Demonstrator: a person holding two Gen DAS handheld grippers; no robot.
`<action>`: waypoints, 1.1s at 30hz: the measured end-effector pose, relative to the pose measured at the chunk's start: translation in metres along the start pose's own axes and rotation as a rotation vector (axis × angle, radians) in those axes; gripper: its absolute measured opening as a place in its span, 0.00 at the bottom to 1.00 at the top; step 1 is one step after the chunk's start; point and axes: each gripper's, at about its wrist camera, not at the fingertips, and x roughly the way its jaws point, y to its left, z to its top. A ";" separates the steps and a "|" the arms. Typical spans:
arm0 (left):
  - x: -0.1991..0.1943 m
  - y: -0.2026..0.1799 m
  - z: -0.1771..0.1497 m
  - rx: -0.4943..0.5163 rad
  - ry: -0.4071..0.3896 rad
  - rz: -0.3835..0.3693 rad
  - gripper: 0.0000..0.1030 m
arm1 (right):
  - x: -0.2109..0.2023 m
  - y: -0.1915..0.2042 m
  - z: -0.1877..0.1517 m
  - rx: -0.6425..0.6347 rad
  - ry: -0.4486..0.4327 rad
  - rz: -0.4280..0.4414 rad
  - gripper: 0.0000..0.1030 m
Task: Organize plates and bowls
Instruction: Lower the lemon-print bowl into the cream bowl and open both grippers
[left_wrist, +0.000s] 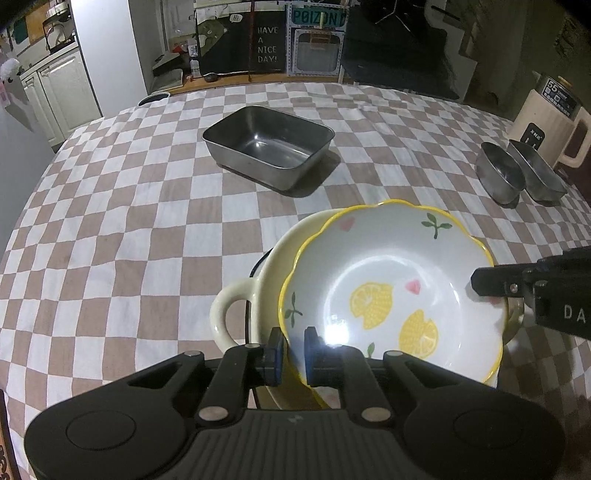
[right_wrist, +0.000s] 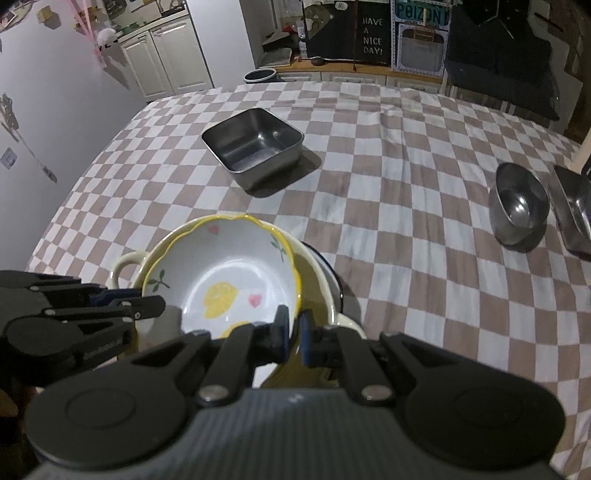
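The white glazed ceramic bowl with a wavy yellow rim and lemon pattern (left_wrist: 391, 291) looks stiff, smooth and breakable — probably slick under rubber pads and light enough for a rim hold, though a knock against the dish beneath could chip it. The thin scalloped rim is the sensible place to take it, on two opposite sides so it cannot tip. It sits tilted inside a cream ceramic dish with a loop handle (left_wrist: 236, 306), near the worktop's near edge, on the pink-and-white checked cloth (left_wrist: 129, 221). The left gripper (left_wrist: 293, 349) has its jaws closed on the bowl's rim at the near side, one pad inside and one outside. The right gripper (right_wrist: 293, 332) has its jaws closed on the rim too, on the opposite side of the bowl, pads straddling the edge. Farther off, towards the middle of the worktop, stands a rectangular stainless steel tray (left_wrist: 269, 147); two small steel bowls (left_wrist: 517, 173) sit close together by the right edge — well apart from the bowl.
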 end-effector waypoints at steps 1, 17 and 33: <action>0.000 0.000 0.000 -0.001 0.001 -0.002 0.12 | 0.000 0.000 0.001 0.002 -0.001 0.001 0.07; -0.001 0.002 -0.001 0.012 0.001 -0.015 0.11 | -0.007 0.011 0.005 -0.064 -0.029 0.052 0.00; -0.007 0.007 0.001 -0.006 0.006 -0.018 0.11 | 0.002 0.002 0.003 -0.033 0.027 0.045 0.00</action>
